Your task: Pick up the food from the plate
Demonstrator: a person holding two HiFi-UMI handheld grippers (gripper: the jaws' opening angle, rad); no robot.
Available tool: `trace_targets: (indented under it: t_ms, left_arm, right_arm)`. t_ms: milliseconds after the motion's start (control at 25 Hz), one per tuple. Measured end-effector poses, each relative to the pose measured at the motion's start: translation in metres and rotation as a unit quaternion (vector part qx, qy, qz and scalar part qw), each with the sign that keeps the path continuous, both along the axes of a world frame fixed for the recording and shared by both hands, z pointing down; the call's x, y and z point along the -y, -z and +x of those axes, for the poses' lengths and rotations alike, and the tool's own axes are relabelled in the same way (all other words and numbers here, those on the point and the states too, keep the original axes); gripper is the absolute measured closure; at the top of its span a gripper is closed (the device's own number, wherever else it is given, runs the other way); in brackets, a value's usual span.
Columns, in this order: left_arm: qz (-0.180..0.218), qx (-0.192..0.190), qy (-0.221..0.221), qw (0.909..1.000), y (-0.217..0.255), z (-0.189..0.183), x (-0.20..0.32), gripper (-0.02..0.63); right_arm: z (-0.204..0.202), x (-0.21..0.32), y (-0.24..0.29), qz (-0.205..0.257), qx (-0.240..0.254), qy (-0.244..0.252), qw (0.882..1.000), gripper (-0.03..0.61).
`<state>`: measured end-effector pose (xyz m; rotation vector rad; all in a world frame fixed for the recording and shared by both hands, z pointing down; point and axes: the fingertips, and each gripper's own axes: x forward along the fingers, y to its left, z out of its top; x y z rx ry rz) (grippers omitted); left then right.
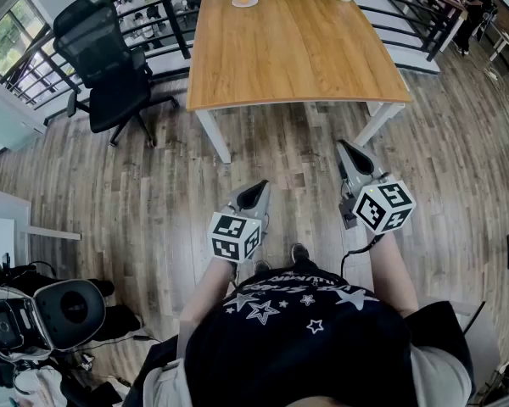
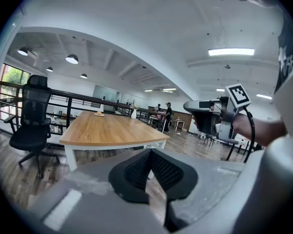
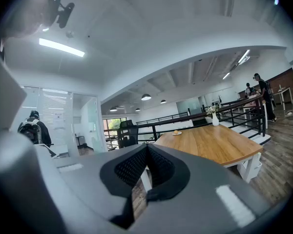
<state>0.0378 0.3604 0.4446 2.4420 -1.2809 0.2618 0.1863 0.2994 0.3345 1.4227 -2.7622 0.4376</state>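
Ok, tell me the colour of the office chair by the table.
Black; the office chair shows best in the head view.

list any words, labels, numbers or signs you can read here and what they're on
No text here reads clearly.
On the black shirt: a line of pale lettering above the stars, too blurred to read.
On the sheet stuck to the glass wall: print too small to read.
On the left gripper and right gripper: their cubes carry black-and-white square markers only, no letters.
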Motion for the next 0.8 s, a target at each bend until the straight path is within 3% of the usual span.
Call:
trace_targets:
  t_ms: [160, 320, 800]
  left_arm:
    - [0.008, 0.034, 0.013, 0.9993, -0.007, -0.023, 0.022, 0.612]
    - [0.022, 0.021, 0.037, 0.9989, 0.012, -0.034, 0.041, 0.612]
    - [0.020, 0.010, 0.029, 0.9993, 0.017, -0.046, 0.031, 0.612]
  right_arm:
    - [0.001, 0.016, -0.004, 0.009, 0.003, -0.006, 1.000, 0.580]
    - [-0.008, 0.020, 0.002, 0.025, 0.002, -0.007, 1.000, 0.580]
    - [-0.003, 0.006, -0.003, 0.025, -0.010, -0.027, 0.999, 0.580]
